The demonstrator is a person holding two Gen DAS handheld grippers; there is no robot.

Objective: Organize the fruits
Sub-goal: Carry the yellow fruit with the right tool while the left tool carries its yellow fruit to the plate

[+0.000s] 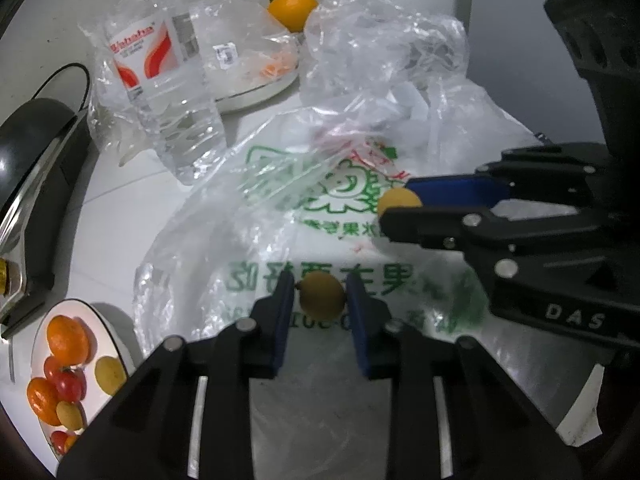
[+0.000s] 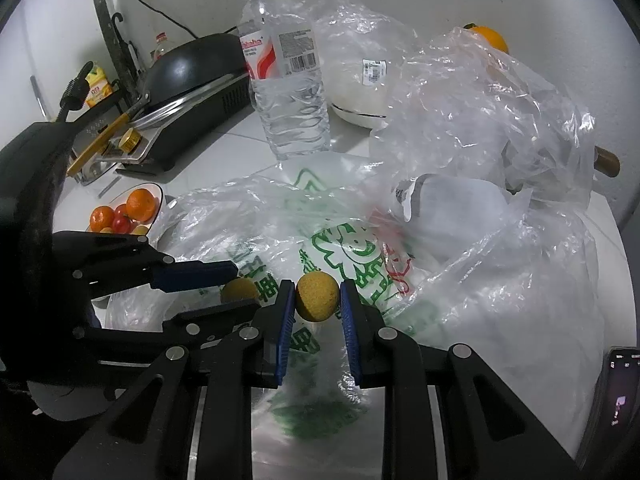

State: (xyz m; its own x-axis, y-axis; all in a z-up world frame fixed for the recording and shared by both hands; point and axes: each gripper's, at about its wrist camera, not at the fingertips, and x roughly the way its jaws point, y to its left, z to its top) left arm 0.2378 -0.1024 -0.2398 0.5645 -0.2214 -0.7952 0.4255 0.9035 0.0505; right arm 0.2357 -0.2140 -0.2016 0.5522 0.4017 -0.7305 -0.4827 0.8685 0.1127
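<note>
My left gripper (image 1: 321, 296) is shut on a small yellow round fruit (image 1: 322, 295) above a printed plastic bag (image 1: 320, 208). My right gripper (image 2: 316, 298) is shut on another small yellow fruit (image 2: 317, 297); it shows in the left wrist view (image 1: 400, 200) too. The left gripper and its fruit (image 2: 239, 290) appear at the left of the right wrist view. A white plate (image 1: 116, 344) at the lower left holds oranges, small tomatoes and yellow fruits; it also shows in the right wrist view (image 2: 154, 188). One orange (image 1: 292, 8) sits at the back by a white bowl.
A water bottle (image 1: 160, 72) stands behind the bags. Crumpled clear bags (image 2: 480, 120) cover the right side. A black pan on a stove (image 2: 192, 68) is at the left. A white bowl (image 2: 360, 112) sits behind the bottle. A phone (image 2: 620, 392) lies at the right edge.
</note>
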